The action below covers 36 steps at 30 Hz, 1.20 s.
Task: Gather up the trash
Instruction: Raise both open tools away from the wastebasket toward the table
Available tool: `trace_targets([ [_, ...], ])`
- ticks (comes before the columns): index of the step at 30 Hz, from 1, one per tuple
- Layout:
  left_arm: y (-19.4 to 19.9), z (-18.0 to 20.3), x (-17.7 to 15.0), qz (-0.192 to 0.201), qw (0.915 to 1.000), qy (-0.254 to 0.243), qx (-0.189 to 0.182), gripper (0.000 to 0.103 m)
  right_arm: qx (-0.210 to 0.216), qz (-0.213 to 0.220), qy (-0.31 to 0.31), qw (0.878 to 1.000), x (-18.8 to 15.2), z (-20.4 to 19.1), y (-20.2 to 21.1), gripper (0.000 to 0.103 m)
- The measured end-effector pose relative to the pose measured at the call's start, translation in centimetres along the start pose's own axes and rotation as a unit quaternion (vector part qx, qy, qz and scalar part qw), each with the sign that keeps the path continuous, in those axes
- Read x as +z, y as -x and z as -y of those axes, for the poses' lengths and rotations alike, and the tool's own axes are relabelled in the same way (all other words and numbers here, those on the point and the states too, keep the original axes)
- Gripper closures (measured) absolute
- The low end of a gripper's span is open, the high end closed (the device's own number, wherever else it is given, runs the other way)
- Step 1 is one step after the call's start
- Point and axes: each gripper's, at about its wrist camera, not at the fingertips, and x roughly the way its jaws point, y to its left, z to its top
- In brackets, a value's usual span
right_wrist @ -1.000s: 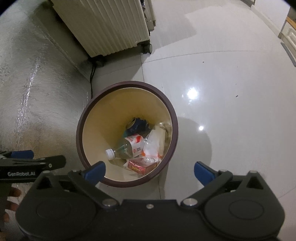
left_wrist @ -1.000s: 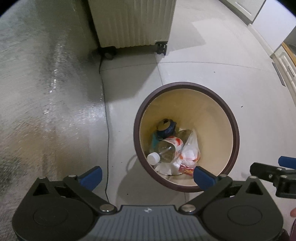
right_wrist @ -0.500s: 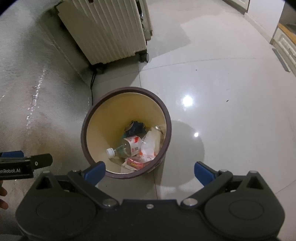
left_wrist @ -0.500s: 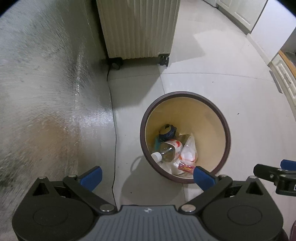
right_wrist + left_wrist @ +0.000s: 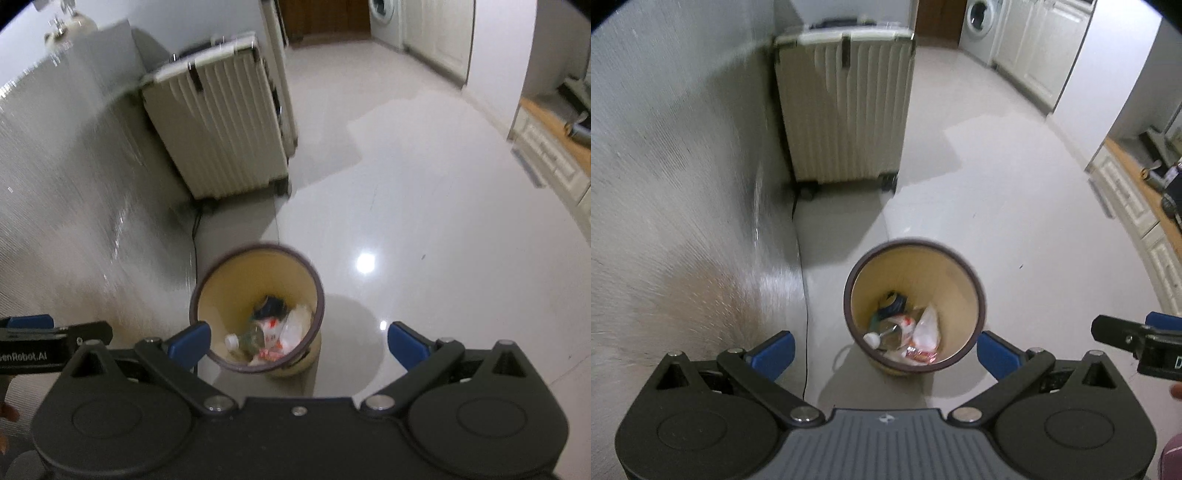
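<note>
Left claw: the left claw (image 5: 884, 349) is spread wide with nothing between its blue fingertips (image 5: 774, 352); it hangs above the floor, and the bin shows in the gap between the tips.
Right claw: the right claw (image 5: 298, 343) is likewise spread wide and empty, its blue fingertips (image 5: 406, 343) on either side of the bin as seen from above. In the left wrist view it shows at the right edge (image 5: 1137, 341).
Bin: a round waste bin (image 5: 975, 284) with a dark brown rim and a cream inside stands upright on the floor, near both claws; in the right wrist view (image 5: 314, 277) it sits near the left fingertip.
Trash: the trash lies at the bottom of the bin: a clear plastic bottle (image 5: 886, 332) with a white cap and a red and white label, a crumpled clear plastic bag (image 5: 927, 326) to its right, a small red packet (image 5: 921, 355) at the near side, and something dark blue (image 5: 894, 301) at the far side, too blurred to name.
Floor: pale glossy tiles (image 5: 424, 192) with a bright light spot to the right of the bin.
Wall: a grey textured wall (image 5: 672, 177) runs along the left; a thin dark cable (image 5: 802, 280) lies along its foot.
Suitcase: a cream ribbed suitcase (image 5: 846, 107) on wheels stands upright at the far left, well apart from the bin.
Far end: a washing machine (image 5: 980, 26) and white cabinets (image 5: 1034, 48) at the far right.
</note>
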Motion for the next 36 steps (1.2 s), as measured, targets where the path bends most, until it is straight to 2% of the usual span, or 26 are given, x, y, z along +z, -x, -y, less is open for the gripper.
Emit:
trace_targets([
  [8,7.9,0.9,-0.1,0.067,0.9976,0.004,-0.014,0.0,-0.007,0.086,0.008,0.996,1.0,0.1,8.9,0.0],
  [15,14.7,1.2,-0.6,0.126,0.9918,0.003,-0.022,0.0,-0.008,0.148,0.02,0.989,1.0,-0.9,15.7,0.0],
  [25,24.6,1.5,-2.3,0.219,0.9755,-0.007,-0.024,0.0,-0.002,0.233,0.036,0.972,0.0,-2.5,25.1,0.0],
  [36,33.0,-0.8,-4.1,0.282,0.9593,-0.005,-0.003,0.0,0.015,0.291,0.05,0.955,-0.9,-6.1,31.2,0.0],
])
